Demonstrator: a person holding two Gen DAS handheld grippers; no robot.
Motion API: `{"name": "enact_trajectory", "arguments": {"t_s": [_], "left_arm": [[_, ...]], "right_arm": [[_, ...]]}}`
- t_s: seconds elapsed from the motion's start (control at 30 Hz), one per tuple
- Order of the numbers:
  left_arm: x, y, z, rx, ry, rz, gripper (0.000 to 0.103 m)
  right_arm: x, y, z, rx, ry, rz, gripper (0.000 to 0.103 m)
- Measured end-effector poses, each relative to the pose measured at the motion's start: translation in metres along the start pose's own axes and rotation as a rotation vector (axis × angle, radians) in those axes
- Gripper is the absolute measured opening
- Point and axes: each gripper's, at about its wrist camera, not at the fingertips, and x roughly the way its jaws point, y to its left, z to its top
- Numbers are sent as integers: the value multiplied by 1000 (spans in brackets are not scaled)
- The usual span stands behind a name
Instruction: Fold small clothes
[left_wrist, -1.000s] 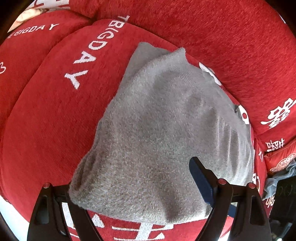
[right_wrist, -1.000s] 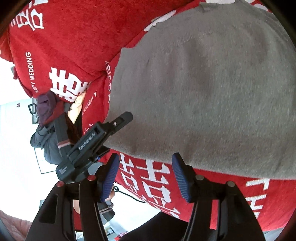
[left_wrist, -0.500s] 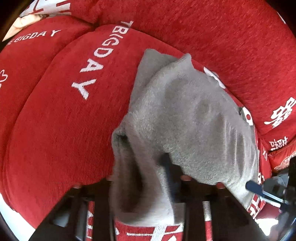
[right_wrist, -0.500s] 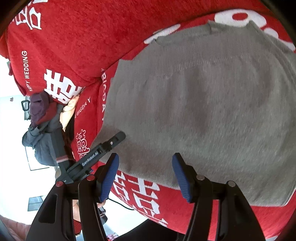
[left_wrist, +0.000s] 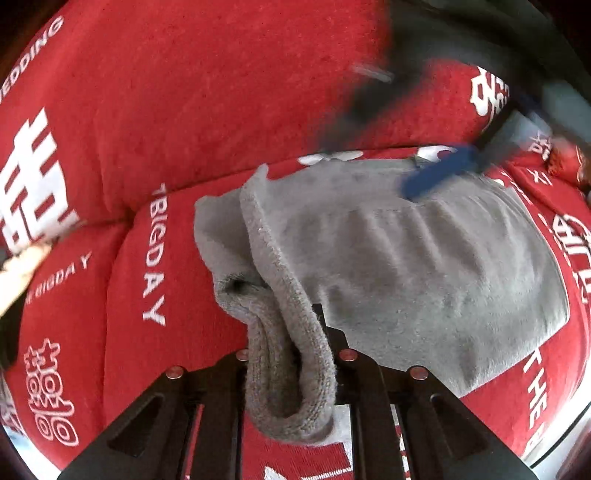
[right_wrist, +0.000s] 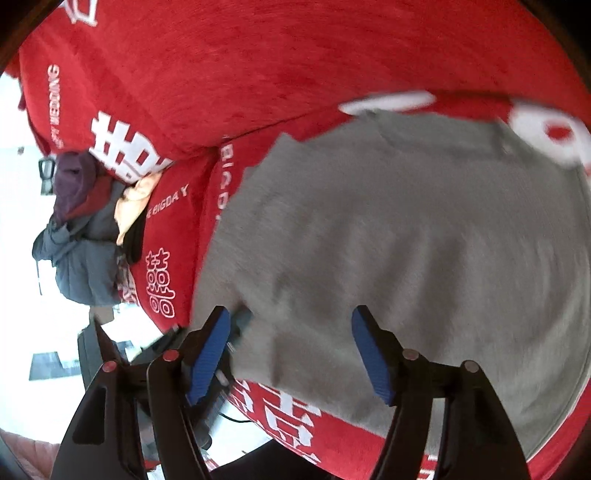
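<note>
A grey knit garment lies on a red sofa seat cushion. My left gripper is shut on its near-left edge, which is bunched into a thick fold between the jaws and lifted off the cushion. In the right wrist view the same garment spreads flat ahead. My right gripper is open and empty over the garment's near-left corner; its blue pad shows blurred in the left wrist view at the garment's far edge.
The red sofa backrest with white lettering rises behind the seat. A pile of dark clothes lies at the sofa's left end. White floor lies beyond the cushion's front edge.
My left gripper closed on the garment's edge and lifted and pulled it up into a fold. My right gripper moved forward over the garment, staying open.
</note>
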Motion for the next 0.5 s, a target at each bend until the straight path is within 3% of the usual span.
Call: {"name": "enact_trajectory", "arguments": {"t_s": [0.13, 0.2, 0.33, 0.5], "left_arm": [[-4, 2, 4, 4, -6, -1, 15], [-4, 2, 4, 11, -7, -3, 15], [-10, 1, -1, -2, -10, -19, 15], [-12, 0, -2, -6, -19, -24, 15]], "right_arm": [[22, 33, 35, -69, 93, 8, 80], [42, 52, 51, -120, 154, -29, 81], [91, 82, 70, -208, 301, -160, 83], [127, 100, 79, -273, 385, -284, 83]]}}
